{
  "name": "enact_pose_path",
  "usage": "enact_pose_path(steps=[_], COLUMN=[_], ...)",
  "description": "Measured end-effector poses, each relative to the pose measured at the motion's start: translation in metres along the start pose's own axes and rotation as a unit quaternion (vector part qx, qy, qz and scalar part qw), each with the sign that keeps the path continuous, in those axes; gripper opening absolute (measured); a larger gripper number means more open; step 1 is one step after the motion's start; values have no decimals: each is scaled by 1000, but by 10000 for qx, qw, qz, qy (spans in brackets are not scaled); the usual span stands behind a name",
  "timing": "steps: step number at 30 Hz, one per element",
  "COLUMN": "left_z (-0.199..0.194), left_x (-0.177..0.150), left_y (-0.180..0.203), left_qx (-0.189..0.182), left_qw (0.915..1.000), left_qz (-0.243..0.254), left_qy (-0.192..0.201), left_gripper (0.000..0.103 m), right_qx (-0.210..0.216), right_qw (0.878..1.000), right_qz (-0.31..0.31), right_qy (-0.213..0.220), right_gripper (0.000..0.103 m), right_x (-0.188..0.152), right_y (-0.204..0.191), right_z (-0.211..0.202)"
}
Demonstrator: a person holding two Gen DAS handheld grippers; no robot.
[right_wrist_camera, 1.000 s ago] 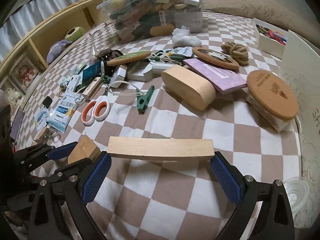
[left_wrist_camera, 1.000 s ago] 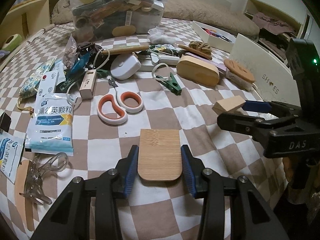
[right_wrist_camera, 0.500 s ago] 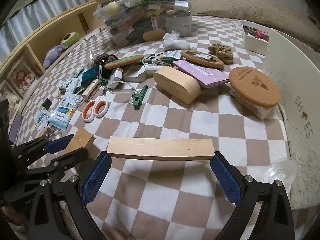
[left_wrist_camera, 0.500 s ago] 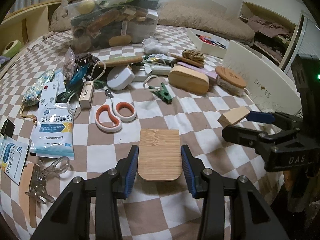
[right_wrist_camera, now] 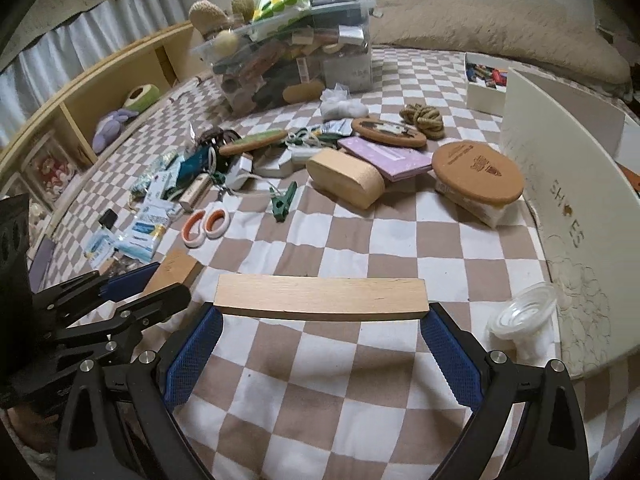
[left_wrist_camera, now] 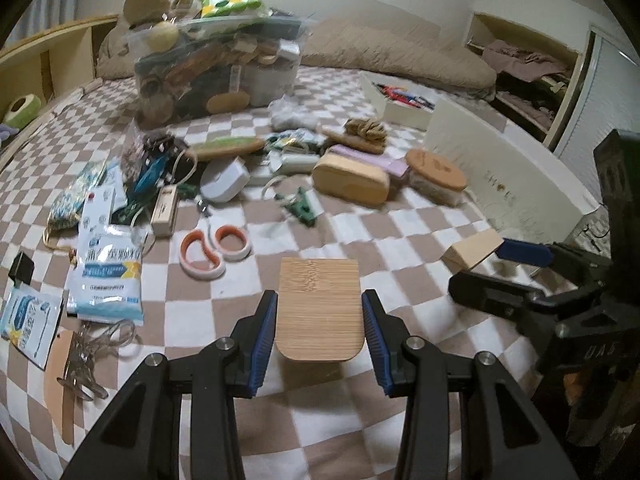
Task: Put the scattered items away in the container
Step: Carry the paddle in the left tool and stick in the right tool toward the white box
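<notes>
Checked brown and white bedding [right_wrist_camera: 400, 240] covers the bed we work on, with a wooden shelf along one side. Our left gripper [left_wrist_camera: 319, 320] is clenched on a flat bamboo lid [left_wrist_camera: 319, 308], held by its two long sides, so the lid points straight ahead. Our right gripper [right_wrist_camera: 320, 320] is opened wide and clamps a long wooden block [right_wrist_camera: 320, 297] by its two ends, so the block lies crossways from side to side.

We think the white box [right_wrist_camera: 576, 216] is the container. It sits on the right, just beside the right gripper, so that gripper is nearer to it, and the block would need to go to the right and over the wall. The left gripper has farther to go. A full clear bin [right_wrist_camera: 296, 60] stands far ahead, at the back of the bed.

Scattered items, like the orange scissors [left_wrist_camera: 214, 250] and the green clip [right_wrist_camera: 283, 203], lie between us and that bin.

We can read "SHOES" on the white box. The medicine packet [left_wrist_camera: 108, 272] has writing too blurry to read. The round cork lid [right_wrist_camera: 478, 172] has a stamp we cannot read.
</notes>
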State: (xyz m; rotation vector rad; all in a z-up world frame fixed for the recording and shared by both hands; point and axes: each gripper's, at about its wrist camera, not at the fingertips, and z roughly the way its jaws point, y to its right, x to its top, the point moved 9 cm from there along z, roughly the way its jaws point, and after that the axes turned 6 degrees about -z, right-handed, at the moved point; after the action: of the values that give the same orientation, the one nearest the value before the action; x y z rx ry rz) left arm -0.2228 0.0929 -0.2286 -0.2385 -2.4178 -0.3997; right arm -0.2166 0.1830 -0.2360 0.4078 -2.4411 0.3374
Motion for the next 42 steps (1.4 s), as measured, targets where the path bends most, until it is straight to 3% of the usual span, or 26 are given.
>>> enact_pose_path(steps=[27,42], left_z=[-53,-61], left_x=[67,92], left_y=[100,158], left_qx=[-452,-735], left_qw=[9938,9881], left_qz=[606,879], left_qy=[819,1026], left_gripper=[42,42], right_qx=[-597,-1121], right_qw=[9907,9799], right_qz=[239,378], right_qy=[1199,1609], right_gripper=[100,100], right_x=[41,46], right_y=[62,115], right_z=[-120,-178])
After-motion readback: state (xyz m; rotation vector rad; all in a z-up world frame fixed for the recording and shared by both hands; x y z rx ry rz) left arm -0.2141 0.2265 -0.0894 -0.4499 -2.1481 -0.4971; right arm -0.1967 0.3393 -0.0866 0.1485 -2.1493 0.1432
